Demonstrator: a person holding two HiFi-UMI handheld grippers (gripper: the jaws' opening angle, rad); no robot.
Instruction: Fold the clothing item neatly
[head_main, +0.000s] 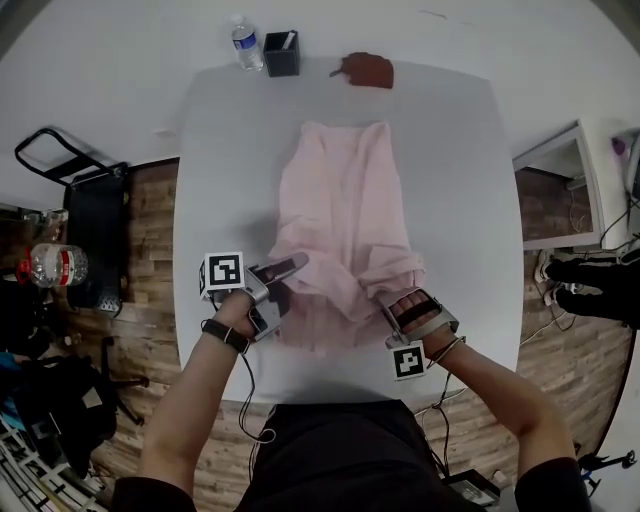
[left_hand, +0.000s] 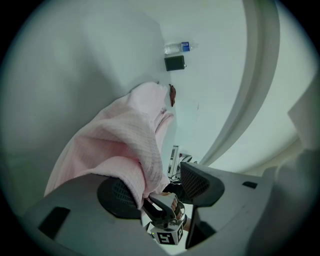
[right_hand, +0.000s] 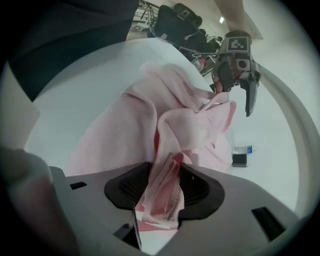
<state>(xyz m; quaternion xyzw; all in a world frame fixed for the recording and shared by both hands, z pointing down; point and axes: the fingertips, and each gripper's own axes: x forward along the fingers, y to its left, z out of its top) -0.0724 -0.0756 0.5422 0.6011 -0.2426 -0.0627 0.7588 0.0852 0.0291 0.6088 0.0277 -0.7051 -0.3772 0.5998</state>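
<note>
A pink garment (head_main: 345, 200) lies lengthwise on the white table (head_main: 210, 160), with its near end lifted and bunched between my two grippers. At that end's left corner, my left gripper (head_main: 288, 292) lies on its side. In the left gripper view a fold of the garment (left_hand: 115, 140) runs over one pad and down into the left gripper (left_hand: 160, 192), which is shut on it. My right gripper (head_main: 400, 305) holds the right corner. In its own view the right gripper (right_hand: 165, 187) is shut on a thick pleated bunch of the garment (right_hand: 165, 115).
At the table's far edge stand a water bottle (head_main: 244, 42), a black cup (head_main: 281, 53) and a brown object (head_main: 368, 70). A black chair (head_main: 95, 235) is off the table's left side. To the right stands a white cabinet (head_main: 560, 185).
</note>
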